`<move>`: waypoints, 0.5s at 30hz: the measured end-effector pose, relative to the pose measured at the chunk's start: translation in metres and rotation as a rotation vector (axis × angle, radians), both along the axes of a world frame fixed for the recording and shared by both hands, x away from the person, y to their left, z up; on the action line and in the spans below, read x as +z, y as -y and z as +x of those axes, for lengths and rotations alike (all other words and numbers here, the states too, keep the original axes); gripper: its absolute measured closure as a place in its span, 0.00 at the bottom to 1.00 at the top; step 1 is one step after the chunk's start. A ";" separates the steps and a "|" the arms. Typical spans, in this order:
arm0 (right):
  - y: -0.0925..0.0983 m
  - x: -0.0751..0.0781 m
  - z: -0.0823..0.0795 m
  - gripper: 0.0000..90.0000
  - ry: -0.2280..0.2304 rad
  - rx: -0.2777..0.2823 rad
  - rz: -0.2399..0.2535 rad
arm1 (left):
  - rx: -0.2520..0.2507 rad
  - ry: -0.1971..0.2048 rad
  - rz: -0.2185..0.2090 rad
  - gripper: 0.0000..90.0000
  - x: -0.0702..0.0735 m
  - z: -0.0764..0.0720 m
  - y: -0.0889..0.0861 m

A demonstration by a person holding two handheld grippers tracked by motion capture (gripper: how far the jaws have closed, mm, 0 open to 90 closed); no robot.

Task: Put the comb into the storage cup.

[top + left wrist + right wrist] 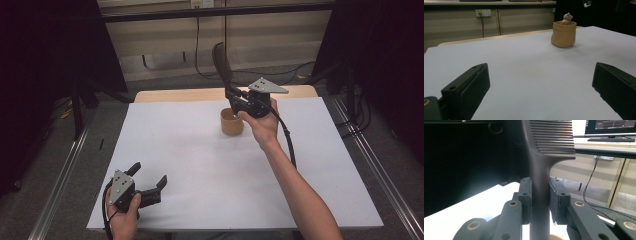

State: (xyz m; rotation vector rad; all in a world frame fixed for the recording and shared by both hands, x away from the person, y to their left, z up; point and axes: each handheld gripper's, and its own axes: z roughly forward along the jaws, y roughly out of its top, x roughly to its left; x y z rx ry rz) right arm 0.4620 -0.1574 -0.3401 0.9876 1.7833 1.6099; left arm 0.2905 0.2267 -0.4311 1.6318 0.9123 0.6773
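Observation:
My right gripper point(232, 92) is shut on the handle of a dark comb point(221, 62), which rises upright above it over the far middle of the table. In the right gripper view the comb point(541, 160) stands between the two pads, its teeth at the top. Just below and left of that gripper stands a small tan pouch point(232, 122); in the left gripper view the pouch point(563, 34) holds a small tan figure point(567, 18). My left gripper point(149, 177) rests open near the table's front left corner, nothing between its jaws.
A white sheet point(200, 165) covers the table, with a wooden edge point(175, 94) at the back. Black frame posts and cables stand around the table. A wall socket point(483, 12) sits on the far wall.

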 end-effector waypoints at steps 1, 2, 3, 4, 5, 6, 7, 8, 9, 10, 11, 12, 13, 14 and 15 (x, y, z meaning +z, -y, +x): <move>0.000 0.000 0.001 0.81 -0.003 -0.004 0.001 | 0.001 0.001 -0.002 0.02 0.000 0.000 0.000; 0.001 -0.001 0.002 0.81 -0.003 -0.006 0.001 | 0.002 0.002 -0.003 0.02 0.000 0.000 0.000; 0.001 -0.001 0.003 0.81 -0.003 -0.009 0.000 | 0.002 0.002 -0.005 0.02 0.000 0.000 0.000; 0.001 -0.001 0.004 0.81 -0.002 -0.010 0.000 | 0.001 0.001 -0.003 0.02 0.000 0.000 0.000; 0.001 -0.001 0.004 0.81 -0.003 -0.011 0.003 | 0.000 0.002 -0.003 0.02 0.000 0.000 0.000; 0.002 -0.001 0.005 0.81 -0.002 -0.011 0.006 | -0.001 0.002 -0.003 0.02 0.000 -0.001 0.000; 0.001 -0.002 0.005 0.81 0.001 -0.010 0.009 | -0.001 0.003 -0.005 0.02 0.000 -0.001 0.000; 0.001 -0.003 0.006 0.81 -0.004 -0.008 0.012 | 0.000 0.003 -0.005 0.02 0.000 -0.001 0.000; 0.000 -0.004 0.007 0.81 -0.002 -0.007 0.007 | 0.001 0.004 -0.007 0.02 0.000 -0.001 0.000; 0.000 -0.005 0.007 0.81 -0.006 -0.009 0.006 | 0.003 0.006 -0.014 0.02 0.000 -0.001 0.000; -0.001 -0.006 0.008 0.81 -0.006 -0.009 0.010 | 0.003 0.006 -0.012 0.02 0.000 -0.001 0.000; -0.001 -0.007 0.009 0.81 -0.008 -0.011 0.009 | 0.004 0.007 -0.014 0.02 0.000 -0.001 0.000; -0.001 -0.008 0.010 0.81 -0.008 -0.012 0.010 | 0.005 0.008 -0.014 0.02 0.000 -0.001 0.000; -0.002 -0.009 0.011 0.81 -0.010 -0.011 0.011 | 0.005 0.008 -0.012 0.02 0.000 -0.001 -0.001; -0.002 -0.010 0.012 0.81 -0.012 -0.014 0.013 | 0.001 0.010 -0.010 0.02 0.000 -0.001 -0.001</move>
